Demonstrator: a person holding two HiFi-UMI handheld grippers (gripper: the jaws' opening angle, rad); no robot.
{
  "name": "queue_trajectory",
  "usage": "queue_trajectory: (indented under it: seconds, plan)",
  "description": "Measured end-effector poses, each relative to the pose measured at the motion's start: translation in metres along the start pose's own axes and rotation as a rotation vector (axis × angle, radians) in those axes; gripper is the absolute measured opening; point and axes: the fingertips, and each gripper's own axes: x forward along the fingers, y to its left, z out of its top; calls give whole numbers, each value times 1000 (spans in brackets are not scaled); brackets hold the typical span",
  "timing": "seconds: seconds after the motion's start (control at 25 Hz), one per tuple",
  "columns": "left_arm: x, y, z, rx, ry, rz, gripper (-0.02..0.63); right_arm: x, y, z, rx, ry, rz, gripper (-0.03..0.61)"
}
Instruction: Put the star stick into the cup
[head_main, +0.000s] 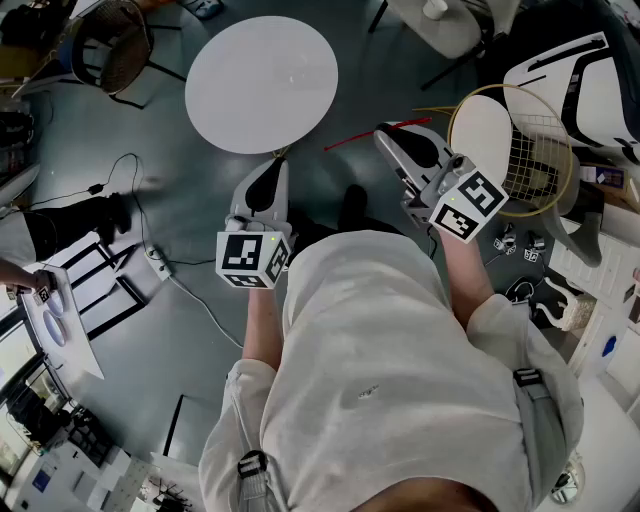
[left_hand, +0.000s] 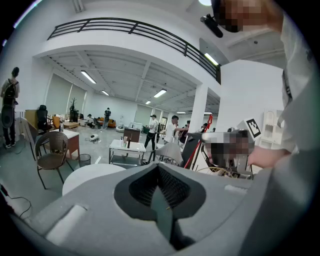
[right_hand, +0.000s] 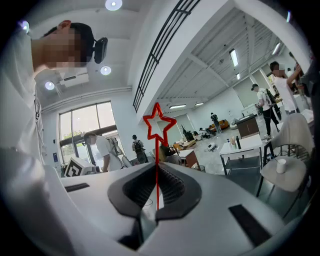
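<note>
Head view: round white desk (head_main: 262, 80) with open floor (head_main: 180, 200) all round it. Left gripper (head_main: 274, 165) sits at its near edge, right gripper (head_main: 388, 137) off to the right, the star stick (head_main: 365, 136) pointing left from its tips.
Left gripper view: jaws together, nothing between.
Right gripper view: jaws clamped on the thin red shaft, with an outline star above the tips.

head view looks steeply down onto the table (head_main: 262, 80); gripper views look out across the hall (left_hand: 100, 142), left sharing that table (left_hand: 87, 177).
</note>
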Motion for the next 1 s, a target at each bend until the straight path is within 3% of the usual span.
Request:
queue_trajectory:
  seconds: [0.6,1.0]
  plan:
    - [-5,-7,3,13,-2,16,11,-10,-5,0,-3,-2,-27,20]
    - [-7,-11,0,-5,3,84,11,-20,-17,-5,14,32,-5,20]
